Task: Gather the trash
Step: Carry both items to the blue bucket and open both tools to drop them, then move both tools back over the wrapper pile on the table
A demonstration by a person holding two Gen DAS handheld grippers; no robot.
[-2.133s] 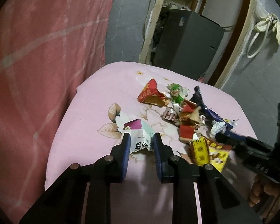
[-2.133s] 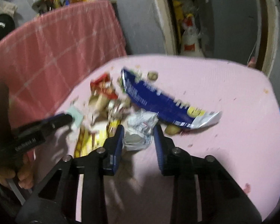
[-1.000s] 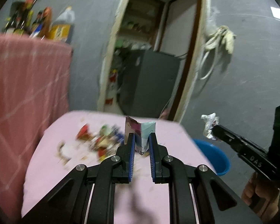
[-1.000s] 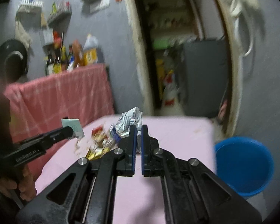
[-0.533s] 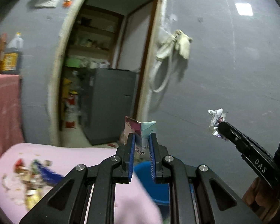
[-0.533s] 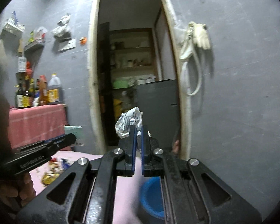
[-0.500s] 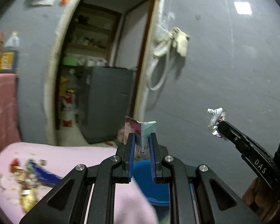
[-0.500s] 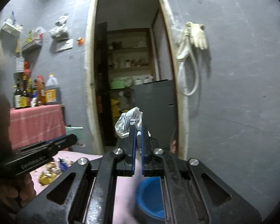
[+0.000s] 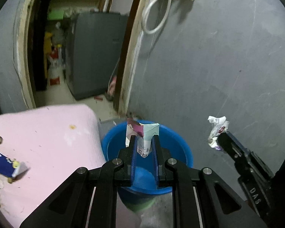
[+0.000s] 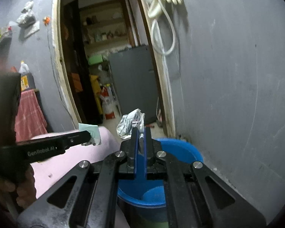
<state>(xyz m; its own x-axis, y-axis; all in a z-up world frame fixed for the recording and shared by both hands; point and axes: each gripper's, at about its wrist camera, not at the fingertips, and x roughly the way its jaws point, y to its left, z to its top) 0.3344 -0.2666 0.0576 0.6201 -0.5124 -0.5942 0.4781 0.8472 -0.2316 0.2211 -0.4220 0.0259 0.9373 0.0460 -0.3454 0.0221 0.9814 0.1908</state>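
Left gripper [image 9: 144,144] is clamped on a folded paper carton [image 9: 142,133], held upright over the blue bucket [image 9: 180,144], just past the pink tabletop's [image 9: 47,133] corner. Right gripper [image 10: 140,133] is pinched on a crumpled wrapper [image 10: 130,122], held w/ the bucket's near rim below.

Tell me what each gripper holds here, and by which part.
The left gripper pinches a folded paper carton by its lower end. The right gripper is shut on a crumpled wrapper by its lower right edge. Both hover above the blue bucket.
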